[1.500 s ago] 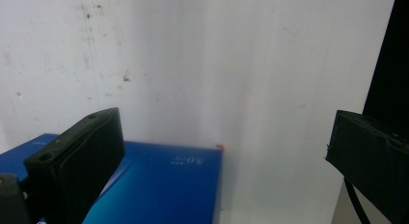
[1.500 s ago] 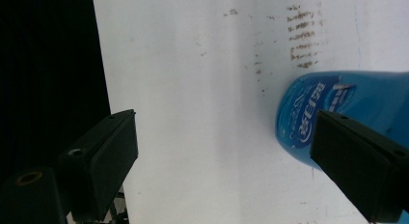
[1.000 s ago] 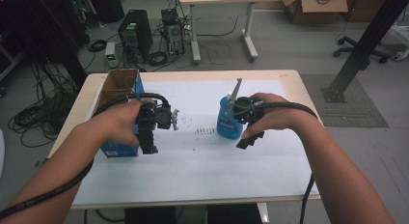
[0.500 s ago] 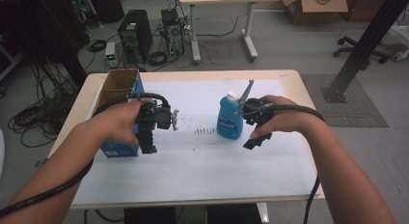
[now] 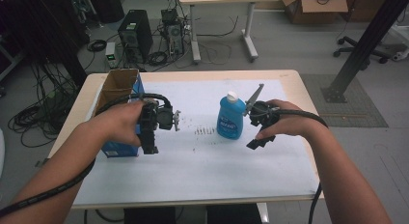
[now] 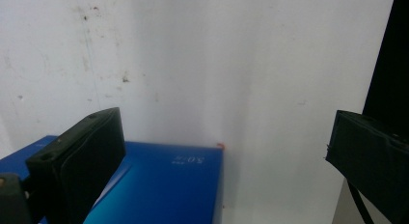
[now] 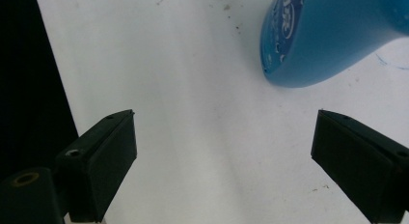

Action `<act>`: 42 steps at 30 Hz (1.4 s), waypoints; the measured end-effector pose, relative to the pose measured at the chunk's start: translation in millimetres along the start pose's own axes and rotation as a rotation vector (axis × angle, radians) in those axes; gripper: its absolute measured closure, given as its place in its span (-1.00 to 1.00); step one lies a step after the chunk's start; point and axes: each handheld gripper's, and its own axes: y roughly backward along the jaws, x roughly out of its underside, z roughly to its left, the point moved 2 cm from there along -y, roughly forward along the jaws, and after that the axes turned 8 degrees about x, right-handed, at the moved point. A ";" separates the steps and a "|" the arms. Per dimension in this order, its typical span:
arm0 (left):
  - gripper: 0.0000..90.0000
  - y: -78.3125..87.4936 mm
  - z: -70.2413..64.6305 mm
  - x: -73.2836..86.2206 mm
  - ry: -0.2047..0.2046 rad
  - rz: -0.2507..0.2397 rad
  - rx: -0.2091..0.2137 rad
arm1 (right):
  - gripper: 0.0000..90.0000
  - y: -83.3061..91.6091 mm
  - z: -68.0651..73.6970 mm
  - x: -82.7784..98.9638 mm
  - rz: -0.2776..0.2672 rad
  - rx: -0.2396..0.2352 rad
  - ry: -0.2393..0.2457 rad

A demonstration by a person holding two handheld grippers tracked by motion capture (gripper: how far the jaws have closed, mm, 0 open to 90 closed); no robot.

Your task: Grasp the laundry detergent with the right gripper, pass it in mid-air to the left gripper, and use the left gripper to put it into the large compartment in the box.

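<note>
A: Where's the blue bottle (image 5: 230,117) relative to the right hand-held gripper (image 5: 256,143)?
B: Upright on the counter (image 5: 289,84), just left of it and nearer than to the left hand-held gripper (image 5: 148,146) by the blue box (image 5: 117,149). Both have jaws wide, holding nothing.
A: Any label?
B: Too blurred; the box reads something like "30".

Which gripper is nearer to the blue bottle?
Right. The right gripper is just beside the bottle, not touching it. The left gripper is farther away, by the blue box.
</note>
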 end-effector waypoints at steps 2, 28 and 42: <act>-0.99 -0.2 0.1 -0.3 0.004 0.006 0.002 | -0.81 -1.9 -2.6 3.1 -0.008 0.003 -0.012; -0.99 0.9 0.1 2.4 0.013 0.028 0.005 | -0.84 -39.9 -38.6 23.8 -0.292 0.020 -0.182; -0.99 -4.5 -5.5 7.6 0.014 0.025 0.009 | -0.88 -56.8 -43.0 10.9 -0.363 0.044 -0.214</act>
